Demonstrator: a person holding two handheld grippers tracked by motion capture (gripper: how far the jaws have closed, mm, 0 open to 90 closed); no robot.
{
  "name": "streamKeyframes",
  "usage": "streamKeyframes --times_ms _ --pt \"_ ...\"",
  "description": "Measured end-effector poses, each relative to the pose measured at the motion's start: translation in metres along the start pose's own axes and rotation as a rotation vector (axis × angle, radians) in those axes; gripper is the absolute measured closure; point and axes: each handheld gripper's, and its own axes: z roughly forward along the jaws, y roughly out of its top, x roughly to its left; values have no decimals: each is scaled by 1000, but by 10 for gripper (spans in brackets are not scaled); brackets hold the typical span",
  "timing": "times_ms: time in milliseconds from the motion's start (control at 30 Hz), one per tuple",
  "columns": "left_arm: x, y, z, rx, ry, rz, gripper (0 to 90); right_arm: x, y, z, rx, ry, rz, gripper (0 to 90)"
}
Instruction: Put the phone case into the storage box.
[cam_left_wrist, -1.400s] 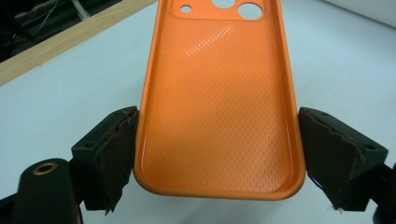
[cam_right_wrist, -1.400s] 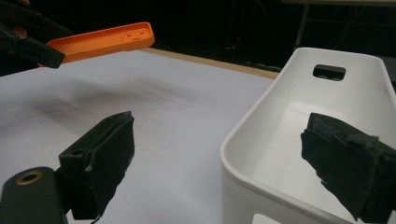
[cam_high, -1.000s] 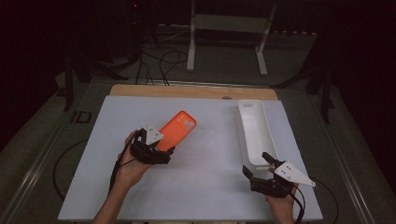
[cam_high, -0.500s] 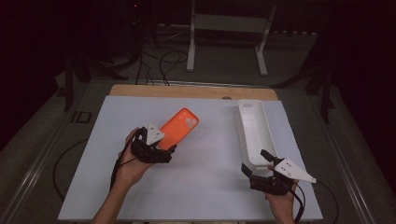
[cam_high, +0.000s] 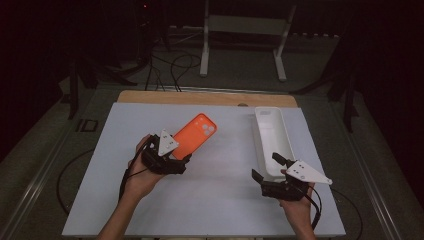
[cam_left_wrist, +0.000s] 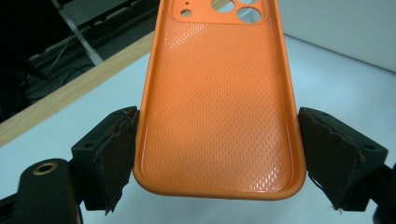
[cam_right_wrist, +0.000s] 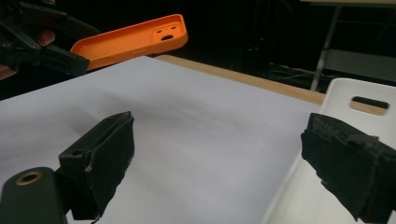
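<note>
my left tool (cam_high: 184, 161) is clenched on the near end of the orange phone case (cam_high: 194, 135) and holds it lifted above the white table (cam_high: 220, 200), its inner side facing up. my right tool (cam_high: 267, 170) has its jaws spread wide and holds nothing, right at the near end of the white tray (cam_high: 272, 135).

Dim lab or recording studio. White-topped table (cam_high: 215, 200) with wooden edge, dark surroundings, loose cables (cam_high: 172, 65) on grey floor, white metal stand (cam_high: 245, 30) behind, metal rails alongside.
</note>
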Motion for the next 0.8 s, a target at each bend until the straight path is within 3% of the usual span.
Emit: streamKeyframes --times_ms 800 --pt "-16 12 -5 -28 -41 58 167 7 20 38 44 65 57 93"
